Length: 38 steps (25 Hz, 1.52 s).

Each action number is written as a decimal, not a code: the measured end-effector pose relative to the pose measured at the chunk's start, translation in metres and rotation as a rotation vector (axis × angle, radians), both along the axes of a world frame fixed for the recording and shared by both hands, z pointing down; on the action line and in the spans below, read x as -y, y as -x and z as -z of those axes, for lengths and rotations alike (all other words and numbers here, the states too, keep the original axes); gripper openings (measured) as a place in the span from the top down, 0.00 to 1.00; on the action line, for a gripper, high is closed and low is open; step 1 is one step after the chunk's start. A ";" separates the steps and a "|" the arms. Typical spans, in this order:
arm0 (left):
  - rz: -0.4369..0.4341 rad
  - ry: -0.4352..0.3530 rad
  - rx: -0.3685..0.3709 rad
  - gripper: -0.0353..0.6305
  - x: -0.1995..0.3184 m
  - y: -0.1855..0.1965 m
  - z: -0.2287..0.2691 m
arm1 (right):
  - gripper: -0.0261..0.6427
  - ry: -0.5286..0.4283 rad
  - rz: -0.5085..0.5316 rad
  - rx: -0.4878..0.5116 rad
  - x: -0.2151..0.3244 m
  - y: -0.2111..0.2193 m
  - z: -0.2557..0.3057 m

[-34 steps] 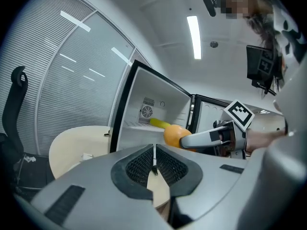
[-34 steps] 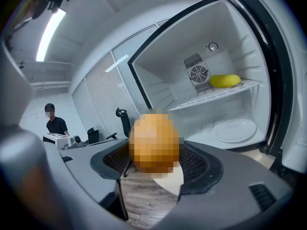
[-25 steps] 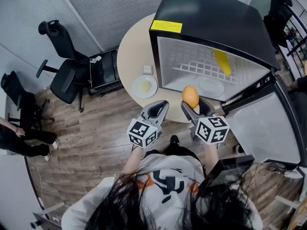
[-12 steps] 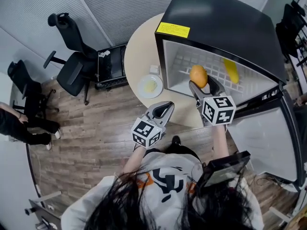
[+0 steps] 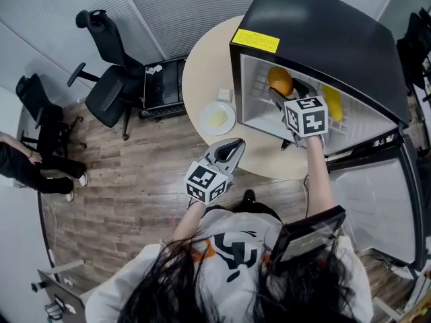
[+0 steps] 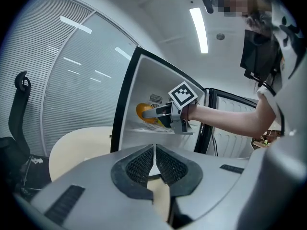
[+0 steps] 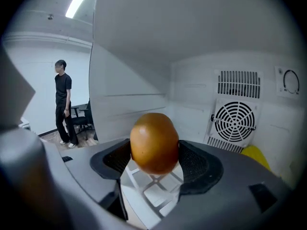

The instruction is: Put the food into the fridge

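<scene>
Inside the fridge (image 5: 316, 32), right gripper (image 5: 286, 91) squeezes the orange fruit (image 7: 154, 143) between its fingers (image 7: 196, 164); left gripper (image 6: 154, 159) closed, empty.

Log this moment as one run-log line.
right gripper: shut on orange fruit, inside fridge, over wire shelf | left gripper: shut, empty | door: open

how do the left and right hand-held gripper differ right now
The left hand-held gripper is shut with nothing between its jaws; the right hand-held gripper is shut on an orange fruit. The left hand-held gripper is outside the fridge, close to the person's body; the right hand-held gripper reaches inside it, above the wire shelf. Both carry a marker cube.
</scene>
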<state>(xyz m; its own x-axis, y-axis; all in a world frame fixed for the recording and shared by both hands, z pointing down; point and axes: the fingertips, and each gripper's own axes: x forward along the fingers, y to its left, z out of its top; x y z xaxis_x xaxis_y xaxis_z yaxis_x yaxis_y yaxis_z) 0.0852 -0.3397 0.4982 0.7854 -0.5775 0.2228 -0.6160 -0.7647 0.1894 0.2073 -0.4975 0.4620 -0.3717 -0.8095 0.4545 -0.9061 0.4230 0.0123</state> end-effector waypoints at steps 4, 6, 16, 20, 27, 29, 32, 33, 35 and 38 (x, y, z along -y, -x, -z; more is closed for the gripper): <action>0.009 -0.006 -0.003 0.93 0.003 0.004 0.002 | 0.48 0.025 0.012 -0.079 0.023 -0.002 -0.008; 0.011 -0.007 -0.005 0.93 0.004 0.006 0.003 | 0.48 0.039 0.025 -0.121 0.033 -0.002 -0.012; 0.006 0.001 0.003 0.93 0.002 0.008 0.000 | 0.48 0.057 0.009 -0.172 0.060 -0.009 -0.022; 0.009 0.003 0.005 0.93 0.002 0.011 -0.002 | 0.48 0.062 -0.025 -0.123 0.065 -0.014 -0.022; 0.007 -0.002 0.002 0.93 0.002 0.011 0.000 | 0.48 0.070 -0.023 -0.107 0.068 -0.014 -0.022; 0.003 -0.003 0.001 0.93 0.002 0.010 0.000 | 0.48 0.085 -0.018 -0.114 0.068 -0.013 -0.025; 0.001 -0.002 0.002 0.93 0.001 0.010 -0.001 | 0.48 0.098 -0.013 -0.122 0.069 -0.013 -0.028; 0.001 -0.002 0.002 0.93 0.001 0.010 -0.001 | 0.48 0.098 -0.015 -0.126 0.068 -0.013 -0.028; 0.003 -0.002 0.001 0.93 0.000 0.012 0.000 | 0.48 0.100 -0.026 -0.129 0.067 -0.014 -0.028; 0.006 -0.002 0.003 0.93 0.000 0.015 0.000 | 0.48 0.105 -0.053 -0.102 0.065 -0.016 -0.030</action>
<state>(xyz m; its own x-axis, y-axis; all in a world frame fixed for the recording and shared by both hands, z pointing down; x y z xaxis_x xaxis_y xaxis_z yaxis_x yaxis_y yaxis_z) 0.0706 -0.3399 0.4984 0.7815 -0.5825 0.2235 -0.6208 -0.7616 0.1860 0.2235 -0.5629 0.4915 -0.2774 -0.7724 0.5713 -0.9233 0.3788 0.0638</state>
